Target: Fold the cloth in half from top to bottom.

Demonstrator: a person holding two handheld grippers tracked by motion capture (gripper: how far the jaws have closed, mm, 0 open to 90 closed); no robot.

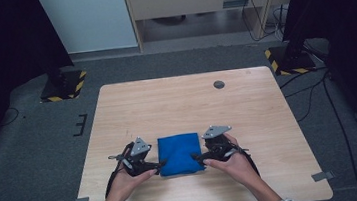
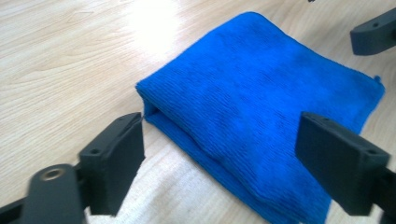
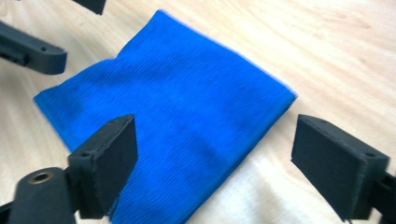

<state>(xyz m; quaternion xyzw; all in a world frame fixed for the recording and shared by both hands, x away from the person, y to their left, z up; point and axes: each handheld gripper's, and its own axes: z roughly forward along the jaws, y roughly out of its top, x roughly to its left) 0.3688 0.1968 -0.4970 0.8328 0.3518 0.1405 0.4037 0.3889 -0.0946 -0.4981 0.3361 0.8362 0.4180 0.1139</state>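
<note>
A blue cloth [image 1: 179, 153], folded into a thick rectangle, lies flat on the wooden table [image 1: 182, 105] near its front edge. My left gripper [image 1: 154, 168] sits at the cloth's left front corner, my right gripper [image 1: 200, 157] at its right front corner. In the left gripper view the jaws [image 2: 224, 154] stand wide apart over the cloth [image 2: 261, 107], whose folded edge faces them, and the pads do not press on it. The right gripper view has the jaws [image 3: 219, 158] equally wide over the cloth [image 3: 177, 116]. Each gripper is open with nothing held.
A round cable hole [image 1: 219, 84] sits at the table's far side. Grey tape marks [image 1: 322, 176] the front corners. Black stands with yellow-black striped bases [image 1: 63, 86] rest on the carpet beyond the table's far corners. Cables run on the floor at right.
</note>
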